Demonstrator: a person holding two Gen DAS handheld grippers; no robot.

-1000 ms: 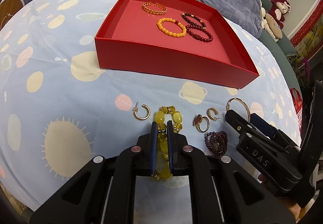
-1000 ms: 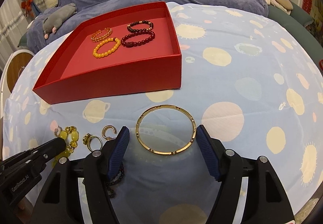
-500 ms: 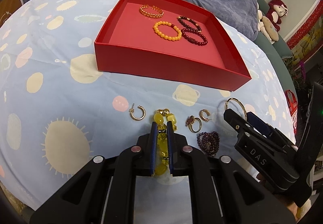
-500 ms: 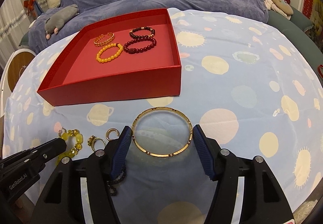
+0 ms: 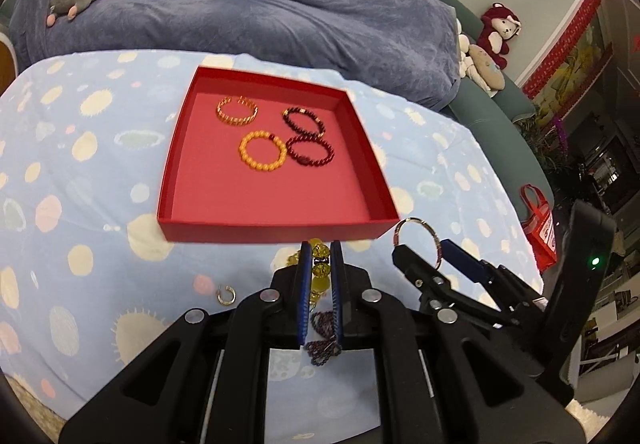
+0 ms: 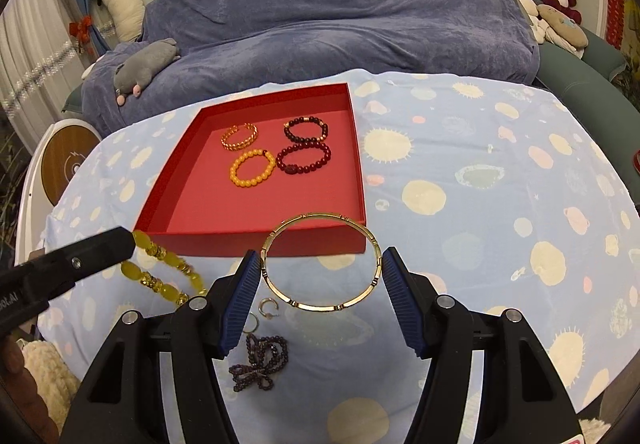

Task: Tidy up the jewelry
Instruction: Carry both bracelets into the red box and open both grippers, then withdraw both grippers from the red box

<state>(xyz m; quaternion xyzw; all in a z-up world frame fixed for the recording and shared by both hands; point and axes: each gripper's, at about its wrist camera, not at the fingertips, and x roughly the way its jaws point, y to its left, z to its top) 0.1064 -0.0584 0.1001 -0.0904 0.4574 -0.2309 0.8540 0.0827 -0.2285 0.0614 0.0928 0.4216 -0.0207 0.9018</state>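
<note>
A yellow bead bracelet (image 5: 320, 264) is clamped between the nearly closed jaws of the left gripper (image 5: 320, 244), raised above the surface. A gold bangle (image 6: 320, 262) is gripped across its width by the right gripper (image 6: 320, 264), jaws wide apart. The red tray (image 6: 248, 240) lies just ahead of both, bracelets inside.

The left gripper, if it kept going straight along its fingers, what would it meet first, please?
Probably the near wall of the red tray, directly ahead of the left gripper, which is shut on the yellow bead bracelet. The gripper seems raised, so it might clear the wall; depth is unclear.
</note>
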